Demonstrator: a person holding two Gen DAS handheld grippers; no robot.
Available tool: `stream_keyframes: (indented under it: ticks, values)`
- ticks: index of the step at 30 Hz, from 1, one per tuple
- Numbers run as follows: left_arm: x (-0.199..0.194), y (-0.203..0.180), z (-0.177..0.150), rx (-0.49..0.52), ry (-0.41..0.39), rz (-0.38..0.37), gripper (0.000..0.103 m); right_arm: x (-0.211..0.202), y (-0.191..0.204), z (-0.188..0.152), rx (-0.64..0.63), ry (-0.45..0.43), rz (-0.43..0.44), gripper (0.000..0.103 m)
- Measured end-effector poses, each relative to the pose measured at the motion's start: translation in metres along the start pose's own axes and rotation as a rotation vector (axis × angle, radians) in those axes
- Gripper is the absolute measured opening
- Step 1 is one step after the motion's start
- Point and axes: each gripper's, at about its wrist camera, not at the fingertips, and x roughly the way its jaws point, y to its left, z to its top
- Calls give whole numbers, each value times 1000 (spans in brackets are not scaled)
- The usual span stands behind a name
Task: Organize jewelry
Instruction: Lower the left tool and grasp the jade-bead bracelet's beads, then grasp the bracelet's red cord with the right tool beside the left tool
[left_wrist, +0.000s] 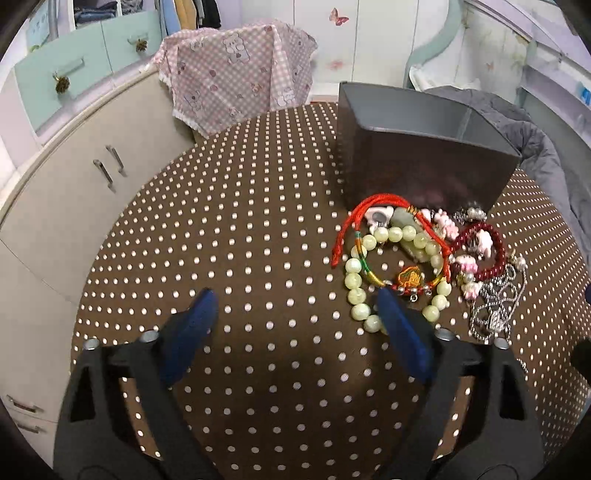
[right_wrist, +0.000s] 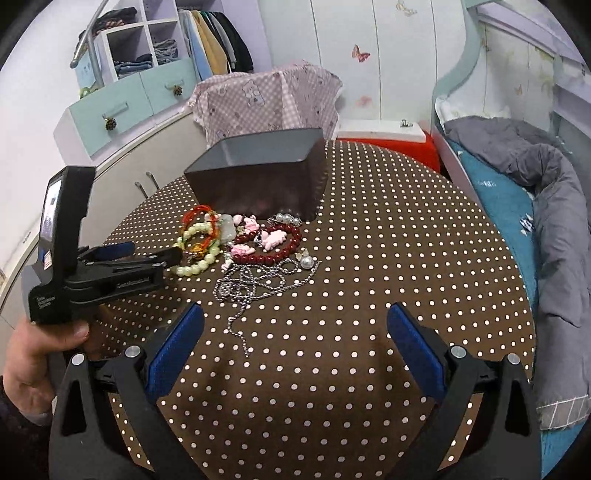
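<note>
A jewelry pile lies on the dotted brown tablecloth (left_wrist: 258, 240) in front of a dark grey box (left_wrist: 417, 155): a pale green bead bracelet (left_wrist: 354, 280), a red cord bracelet (left_wrist: 369, 206), a dark red bead bracelet (left_wrist: 491, 266), pink charms and a silver chain (left_wrist: 495, 314). My left gripper (left_wrist: 295, 306) is open, its right finger touching the green beads. In the right wrist view my right gripper (right_wrist: 295, 321) is open and empty, short of the silver chain (right_wrist: 255, 284); the left gripper (right_wrist: 147, 254), the box (right_wrist: 258, 177) and the green bracelet (right_wrist: 199, 264) also show there.
Beige cabinets (left_wrist: 74, 192) and teal drawers stand left of the table. A pink checked cloth (left_wrist: 236, 74) covers something behind it. A bed with grey bedding (right_wrist: 546, 206) runs along the right. A red and white object (right_wrist: 384, 136) sits behind the table.
</note>
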Motion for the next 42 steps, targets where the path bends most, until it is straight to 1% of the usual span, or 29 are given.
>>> stream_keyframes:
  ticks: [1, 5, 6, 7, 8, 9, 10, 11, 12, 14, 15, 16, 18, 20, 24, 27, 28, 29, 30, 31, 35, 36, 37, 38, 40, 41, 42]
  values:
    - [2, 3, 0, -11, 6, -13, 83, 2, -1, 0, 4, 12, 2, 95]
    - [6, -1, 3, 17, 14, 0, 82, 12, -3, 1, 2, 48, 6, 95]
    - [6, -4, 5, 30, 7, -10, 76, 14, -1, 3, -2, 54, 6, 95]
    - [6, -5, 6, 38, 2, -30, 62, 15, 0, 4, -7, 57, 5, 95]
    - [6, -7, 9, 50, -3, -50, 52, 17, 2, 7, -18, 60, 5, 95]
    - [4, -11, 9, 77, -10, -69, 31, 18, 4, 9, -25, 60, 4, 95]
    - [3, -14, 9, 96, -11, -78, 19, 19, 6, 12, -34, 61, 4, 94]
    - [3, -16, 9, 112, -11, -88, 14, 20, 8, 15, -39, 61, 8, 93]
    - [2, -17, 8, 122, -10, -99, 11, 21, 9, 17, -45, 62, 13, 90]
    - [-2, -13, 4, 115, -10, -125, 10, 26, 13, 22, -58, 65, 13, 85]
    - [-3, -10, 3, 107, -10, -137, 9, 28, 15, 23, -64, 69, 13, 80]
    - [-4, -5, 1, 98, -12, -145, 9, 30, 17, 24, -67, 73, 21, 76]
    - [-8, 6, -3, 79, -18, -159, 9, 34, 22, 27, -68, 82, 43, 71]
    - [-11, 18, -4, 60, -28, -167, 9, 37, 31, 33, -98, 84, 64, 68]
    - [-18, 26, -9, 46, -34, -157, 9, 46, 61, 45, -182, 84, 116, 67]
    - [-14, 33, -13, 34, -21, -151, 9, 63, 82, 52, -215, 121, 172, 61]
    - [-13, 34, -14, 28, -17, -151, 9, 69, 88, 53, -222, 136, 182, 56]
    - [-12, 36, -15, 24, -14, -152, 9, 77, 94, 54, -229, 154, 185, 53]
    - [-11, 37, -14, 21, -12, -152, 9, 83, 97, 56, -228, 170, 186, 48]
    - [-10, 38, -16, 20, -10, -154, 9, 89, 99, 57, -223, 182, 187, 45]
    - [-11, 37, -16, 26, -8, -148, 9, 111, 113, 57, -252, 231, 179, 39]
    - [-11, 37, -17, 26, -7, -145, 9, 113, 115, 56, -261, 235, 183, 38]
    - [-11, 37, -17, 20, -8, -143, 9, 115, 119, 55, -283, 235, 170, 36]
    - [-11, 36, -16, 20, -10, -141, 9, 116, 123, 53, -316, 216, 144, 35]
    - [-12, 33, -17, 37, -16, -137, 9, 118, 124, 52, -329, 211, 116, 26]
    - [-11, 32, -17, 48, -19, -148, 9, 119, 124, 53, -331, 213, 111, 21]
    - [-11, 30, -17, 53, -21, -159, 9, 119, 121, 53, -317, 217, 130, 10]
